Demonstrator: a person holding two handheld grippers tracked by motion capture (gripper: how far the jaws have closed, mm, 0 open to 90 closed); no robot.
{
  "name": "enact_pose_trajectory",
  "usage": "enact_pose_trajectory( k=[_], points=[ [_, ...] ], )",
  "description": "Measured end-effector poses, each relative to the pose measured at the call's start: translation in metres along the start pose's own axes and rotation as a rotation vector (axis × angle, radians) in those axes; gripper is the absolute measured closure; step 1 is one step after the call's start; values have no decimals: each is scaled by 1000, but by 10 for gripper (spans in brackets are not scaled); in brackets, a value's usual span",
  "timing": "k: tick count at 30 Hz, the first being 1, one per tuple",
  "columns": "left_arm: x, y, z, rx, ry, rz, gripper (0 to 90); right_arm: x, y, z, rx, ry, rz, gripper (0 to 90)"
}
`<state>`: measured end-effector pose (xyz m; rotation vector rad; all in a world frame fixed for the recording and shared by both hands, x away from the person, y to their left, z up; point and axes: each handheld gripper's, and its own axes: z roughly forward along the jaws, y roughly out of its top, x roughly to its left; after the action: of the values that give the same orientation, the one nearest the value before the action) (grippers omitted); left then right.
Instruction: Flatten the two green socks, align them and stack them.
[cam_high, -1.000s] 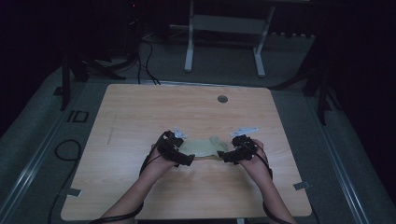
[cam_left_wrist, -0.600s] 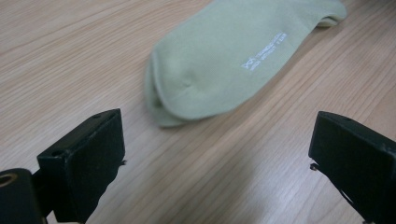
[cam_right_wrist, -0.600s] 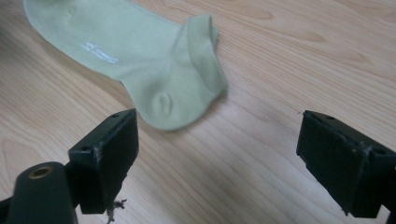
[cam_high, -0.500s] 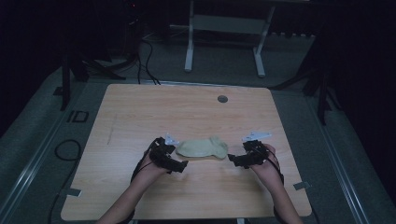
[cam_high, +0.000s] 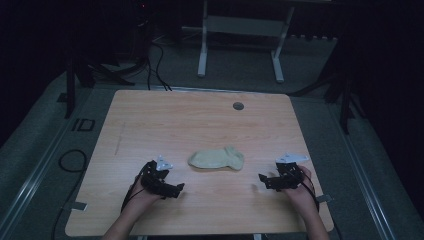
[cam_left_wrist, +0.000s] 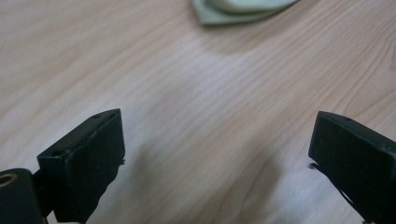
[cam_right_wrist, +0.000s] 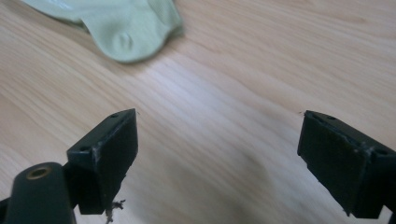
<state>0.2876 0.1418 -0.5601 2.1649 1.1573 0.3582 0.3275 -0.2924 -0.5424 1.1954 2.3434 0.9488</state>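
Jaws of my left hand-held gripper (cam_high: 179, 188) and right hand-held gripper (cam_high: 262, 179) now stand apart, both pulled back from the folded pale-green cotton sock (cam_high: 216, 159), which lies released between them on the light wooden tabletop (cam_high: 200, 120); folding looks finished.

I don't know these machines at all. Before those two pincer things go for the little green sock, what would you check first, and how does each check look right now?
1. Left gripper open: ok, its jaws stand wide apart in the left gripper view.
2. Right gripper open: ok, jaws wide apart, nothing between them.
3. Sock free of both grippers: ok, it lies on the table between them, touched by neither.
4. Sock lying flat: ok as far as the high view shows; the right gripper view shows one rounded end flat on the wood.
5. Path to the sock: ok, bare wood lies between each gripper and it.
6. Sock single or folded double: cannot tell.
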Motion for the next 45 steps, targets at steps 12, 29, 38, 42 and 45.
enact_pose_trajectory(
  k=[12,29,38,42,45],
  points=[
    [6,-32,-23,-35,54,-20,37,-11,-36,-21,-18,-33,40,122],
    [22,-78,-52,-53,119,-107,37,-24,-69,-45,-27,-88,120,123],
    [35,-95,-69,-92,160,-170,37,-32,-82,-52,-40,-129,176,123],
    [42,-101,-75,-108,181,-199,37,-36,-88,-55,-67,-156,202,123],
    [45,-103,-79,-123,200,-214,37,-38,-89,-56,-77,-161,208,123]
  ],
)
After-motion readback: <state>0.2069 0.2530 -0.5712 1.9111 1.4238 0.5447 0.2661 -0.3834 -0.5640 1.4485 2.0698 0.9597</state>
